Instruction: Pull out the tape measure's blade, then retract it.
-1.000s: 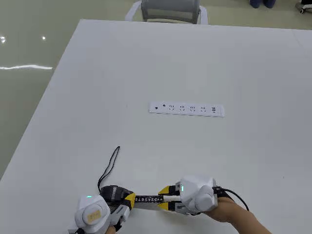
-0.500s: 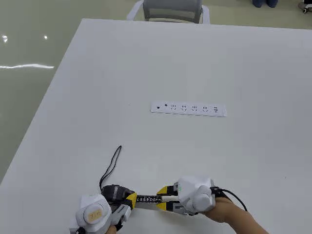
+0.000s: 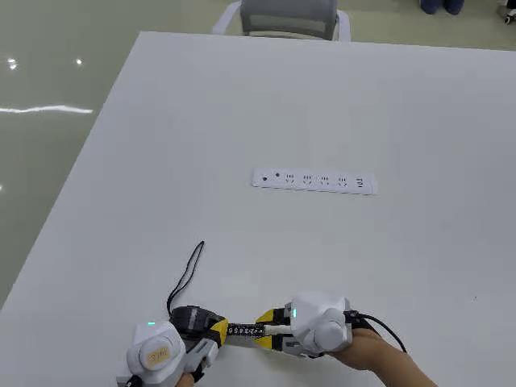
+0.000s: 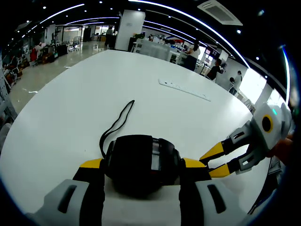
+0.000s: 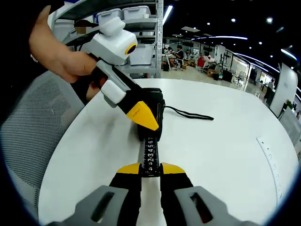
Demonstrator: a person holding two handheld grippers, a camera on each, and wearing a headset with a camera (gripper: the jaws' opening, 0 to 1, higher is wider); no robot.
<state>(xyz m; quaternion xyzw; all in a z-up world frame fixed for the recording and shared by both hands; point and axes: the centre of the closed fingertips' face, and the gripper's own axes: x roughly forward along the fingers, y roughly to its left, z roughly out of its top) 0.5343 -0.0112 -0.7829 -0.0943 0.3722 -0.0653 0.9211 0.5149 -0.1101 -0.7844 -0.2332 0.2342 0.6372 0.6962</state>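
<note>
holding the black tape measure (image 3: 196,320) down on the white table (image 3: 322,97), close to its near edge, with the left gripper (image 4: 141,165) clamping the case between both jaws. showing a short length of blade (image 5: 149,155) out of the case, numbers facing up, and pinching its tip with the right gripper (image 5: 150,168), jaws closed flat on it. trailing the case's black cord (image 3: 185,274) loosely across the table behind. leaving the white power strip (image 3: 314,181) well apart, farther up the table, and a grey chair (image 3: 286,16) beyond the far edge. judging this as either an early pull or a nearly finished return, without telling which. risking a slip of the thin blade from the right jaws when pulling off-line or too fast, and a hard snap back into the case. risking the case twisting in the left jaws, given its rounded sides. risking a kinked blade when lifting instead of drawing level with the table.
</note>
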